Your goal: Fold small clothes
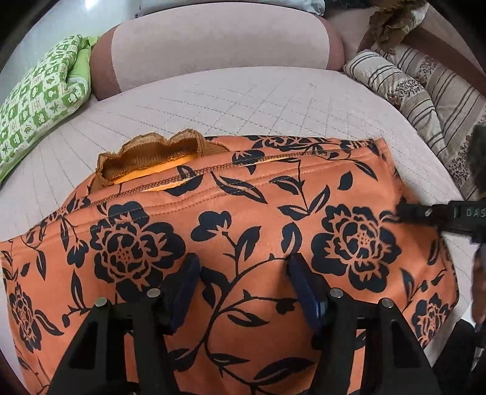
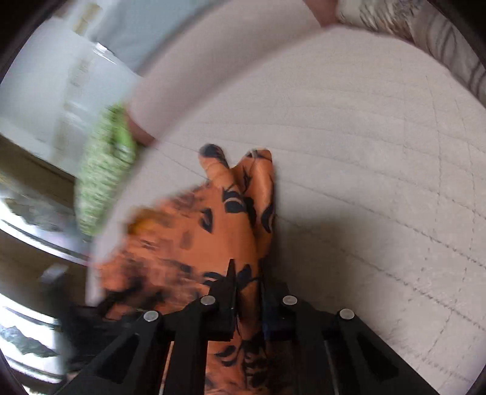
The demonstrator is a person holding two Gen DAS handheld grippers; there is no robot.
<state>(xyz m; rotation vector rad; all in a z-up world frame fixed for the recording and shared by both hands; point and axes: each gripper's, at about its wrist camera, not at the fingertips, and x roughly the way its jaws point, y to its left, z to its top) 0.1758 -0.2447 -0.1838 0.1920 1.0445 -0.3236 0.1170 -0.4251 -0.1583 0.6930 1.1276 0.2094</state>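
the right gripper pinches the right edge of the one orange floral garment lying mid-mattress, while the left gripper hovers spread above it, so i'd carry that edge across level and taut, between one green pillow and one striped pillow.

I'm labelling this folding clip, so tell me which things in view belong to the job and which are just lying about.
Part of the job:
- orange flowered garment
- right gripper, fingers shut on the garment's edge
- left gripper, fingers open above it
- quilted bed cover underneath

Just lying about:
- green patterned pillow
- striped bedding
- brown cloth
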